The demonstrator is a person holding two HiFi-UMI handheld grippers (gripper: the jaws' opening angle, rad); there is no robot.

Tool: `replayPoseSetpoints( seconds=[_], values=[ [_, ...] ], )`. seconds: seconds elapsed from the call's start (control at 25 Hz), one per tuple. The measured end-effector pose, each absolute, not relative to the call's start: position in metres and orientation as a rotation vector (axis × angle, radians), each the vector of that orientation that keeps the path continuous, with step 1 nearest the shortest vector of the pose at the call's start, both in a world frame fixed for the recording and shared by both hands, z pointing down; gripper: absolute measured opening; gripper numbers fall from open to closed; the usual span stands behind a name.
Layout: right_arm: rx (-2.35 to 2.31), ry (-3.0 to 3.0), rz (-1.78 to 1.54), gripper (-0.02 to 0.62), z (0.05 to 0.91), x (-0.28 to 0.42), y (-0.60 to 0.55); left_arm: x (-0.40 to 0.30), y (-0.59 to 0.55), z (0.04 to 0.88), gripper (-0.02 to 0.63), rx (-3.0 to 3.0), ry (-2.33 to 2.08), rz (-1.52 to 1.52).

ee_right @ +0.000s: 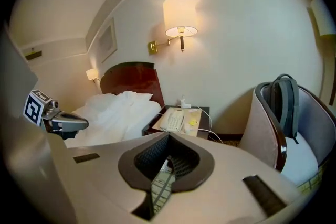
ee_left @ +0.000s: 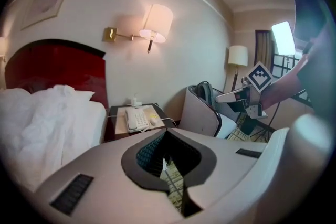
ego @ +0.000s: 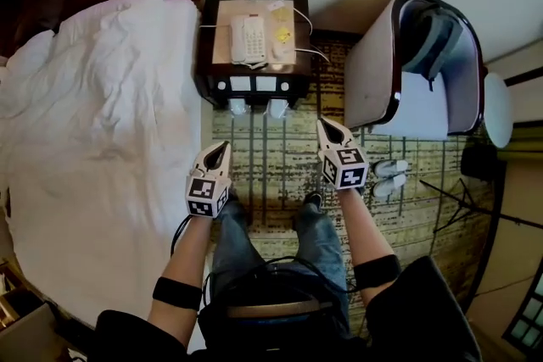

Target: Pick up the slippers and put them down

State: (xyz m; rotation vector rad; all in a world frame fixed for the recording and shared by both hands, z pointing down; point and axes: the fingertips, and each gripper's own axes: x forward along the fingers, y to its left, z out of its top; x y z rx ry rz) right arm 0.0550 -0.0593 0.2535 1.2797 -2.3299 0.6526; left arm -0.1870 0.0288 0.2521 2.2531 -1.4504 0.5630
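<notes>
One pair of white slippers (ego: 257, 108) lies on the carpet against the foot of the nightstand (ego: 208, 55). A second pale pair (ego: 389, 176) sits by the armchair's front corner. Both grippers are held high over the carpet, well above the slippers. My left gripper (ego: 223, 147) is shut with nothing in it, and so is my right gripper (ego: 326, 125). In the left gripper view the jaws (ee_left: 166, 134) meet and the right gripper (ee_left: 239, 96) shows beyond. In the right gripper view the jaws (ee_right: 168, 136) meet and the left gripper (ee_right: 64, 123) shows at left. No slipper shows in either gripper view.
A bed with a white duvet (ego: 93, 123) fills the left. A phone (ego: 248, 38) and cables lie on the nightstand. An armchair (ego: 407, 72) holding a backpack (ego: 433, 34) stands at right. The person's legs (ego: 271, 242) stand on the patterned carpet (ego: 271, 165).
</notes>
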Motion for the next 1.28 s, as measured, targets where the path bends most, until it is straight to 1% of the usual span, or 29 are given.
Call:
replayPoseSetpoints(
  seconds=[0.24, 0.36, 0.72, 1.28],
  values=[
    [1.274, -2.401, 0.632, 0.000, 0.176, 0.066, -0.033, -0.177, 0.034, 0.162, 0.003, 2.345, -1.461, 0.492],
    [1.247, -2.423, 0.602, 0.000, 0.159, 0.071, -0.020, -0.177, 0.039, 0.142, 0.003, 2.367, -1.500, 0.450],
    [1.288, -2.456, 0.581, 0.000, 0.126, 0.079, 0.001, -0.187, 0.070, 0.130, 0.003, 2.348, -1.519, 0.436],
    [1.242, -2.432, 0.532, 0.000, 0.127, 0.072, 0.019, -0.194, 0.075, 0.119, 0.003, 2.354, -1.535, 0.423]
  ],
)
